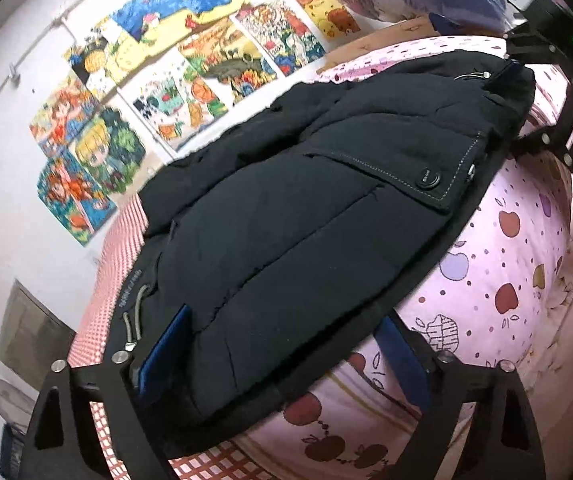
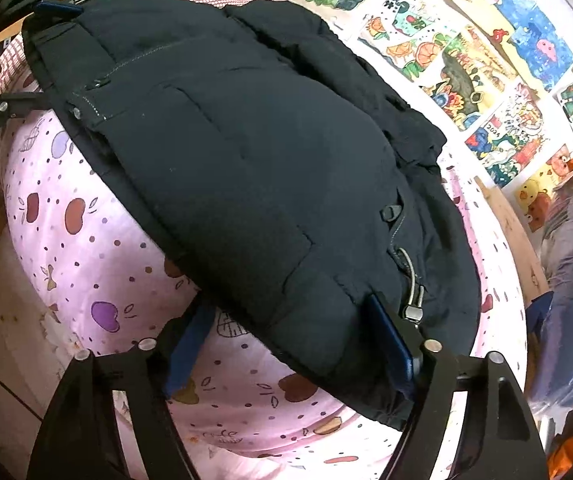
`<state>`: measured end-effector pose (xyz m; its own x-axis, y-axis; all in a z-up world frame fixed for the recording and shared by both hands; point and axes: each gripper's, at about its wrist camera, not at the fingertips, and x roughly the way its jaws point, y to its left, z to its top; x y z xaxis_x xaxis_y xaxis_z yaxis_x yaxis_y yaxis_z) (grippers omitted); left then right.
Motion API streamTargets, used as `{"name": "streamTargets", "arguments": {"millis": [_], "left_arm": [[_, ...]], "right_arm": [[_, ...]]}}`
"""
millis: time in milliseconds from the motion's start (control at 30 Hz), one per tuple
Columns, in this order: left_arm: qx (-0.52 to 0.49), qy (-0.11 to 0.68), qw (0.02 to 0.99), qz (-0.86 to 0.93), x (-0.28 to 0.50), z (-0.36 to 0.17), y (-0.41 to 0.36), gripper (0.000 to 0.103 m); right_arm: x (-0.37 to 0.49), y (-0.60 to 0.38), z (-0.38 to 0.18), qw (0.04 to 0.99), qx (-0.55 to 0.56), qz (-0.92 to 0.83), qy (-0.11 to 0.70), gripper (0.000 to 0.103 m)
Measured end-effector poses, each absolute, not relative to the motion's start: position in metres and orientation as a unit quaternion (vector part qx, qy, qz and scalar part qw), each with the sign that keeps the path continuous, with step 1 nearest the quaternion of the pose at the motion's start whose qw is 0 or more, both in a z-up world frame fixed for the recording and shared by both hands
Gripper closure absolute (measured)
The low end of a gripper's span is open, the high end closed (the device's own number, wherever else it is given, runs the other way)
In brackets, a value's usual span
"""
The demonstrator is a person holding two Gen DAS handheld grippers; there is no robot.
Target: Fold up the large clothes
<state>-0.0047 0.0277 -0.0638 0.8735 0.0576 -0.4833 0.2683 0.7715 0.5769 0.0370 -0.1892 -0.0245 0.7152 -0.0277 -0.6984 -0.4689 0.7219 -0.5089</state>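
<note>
A dark padded jacket [image 1: 286, 216] was seen spread on the pink bedcover [image 1: 498, 280], seemingly partly folded. The left gripper [image 1: 282, 364] and right gripper [image 2: 290, 340] were set wide around its thick edge; contact could not be told.

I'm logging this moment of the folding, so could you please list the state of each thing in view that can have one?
Black padded jacket: lying on the bed, folded over on itself, hem toward both claws.
Pocket flap: snapped shut.
Left claw: open, blue pads astride the jacket's edge.
Right claw: open, jacket corner between its pads.
Pink apple-print quilt: spread under the jacket.
Drawings: stuck flat on the wall.
</note>
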Motion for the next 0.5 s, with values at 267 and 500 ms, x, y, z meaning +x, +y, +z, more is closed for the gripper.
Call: {"name": "streamTargets", "arguments": {"millis": [267, 500], "left_arm": [[0.316, 0.236, 0.918, -0.043, 0.002, -0.054, 0.033, 0.043], [0.303, 0.237, 0.922, -0.044, 0.007, -0.052, 0.037, 0.053]], "right_arm": [[0.033, -0.192, -0.02, 0.866, -0.344, 0.131, 0.338, 0.052], [0.041, -0.197, -0.009, 0.871, -0.337, 0.143, 0.328, 0.07]]}}
